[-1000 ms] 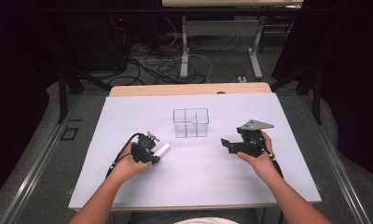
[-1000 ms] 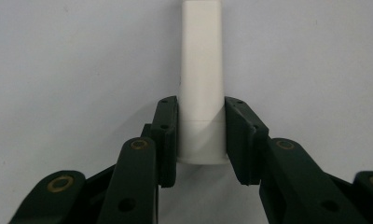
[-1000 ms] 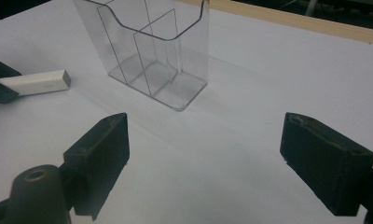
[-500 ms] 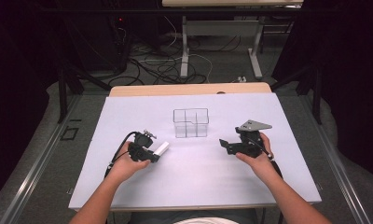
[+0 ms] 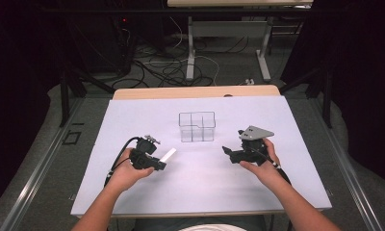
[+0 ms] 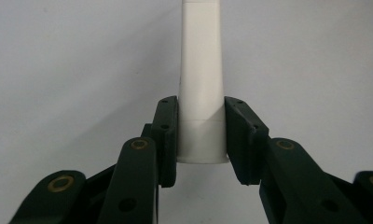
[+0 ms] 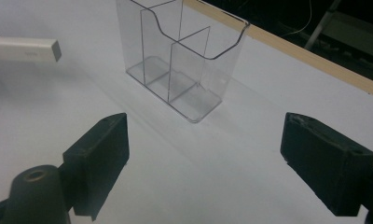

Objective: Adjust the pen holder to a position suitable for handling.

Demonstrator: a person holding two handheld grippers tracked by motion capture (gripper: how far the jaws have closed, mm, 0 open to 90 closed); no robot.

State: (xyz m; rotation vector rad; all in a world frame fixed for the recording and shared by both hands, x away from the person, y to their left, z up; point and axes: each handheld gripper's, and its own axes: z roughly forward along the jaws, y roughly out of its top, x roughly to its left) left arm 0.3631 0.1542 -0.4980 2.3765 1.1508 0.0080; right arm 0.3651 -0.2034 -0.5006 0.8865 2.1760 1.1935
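Nearest the person's side of the bench, the left gripper had its fingers closed on the lower end of a flat white stick, gripping it from both sides. The stick jutted forward and to the right, toward the middle of the bench; I could not tell whether its far end rested on the white surface or was lifted just above it. Level with it on the other side, the right gripper was held with its fingers spread wide and nothing between them, pointed across at the stick's free end.

Farther out, near the middle of the bench, stood a clear plastic organizer, upright, split into compartments and apparently empty. It sat well apart from both grippers.

The grip looked like the weak point to me: the fingers pinched only a short stretch at one end, so the long free part could pivot or slip if it caught the organizer's rim. The light, clear box might also tip or slide if nudged, and the right gripper was not steadying it.
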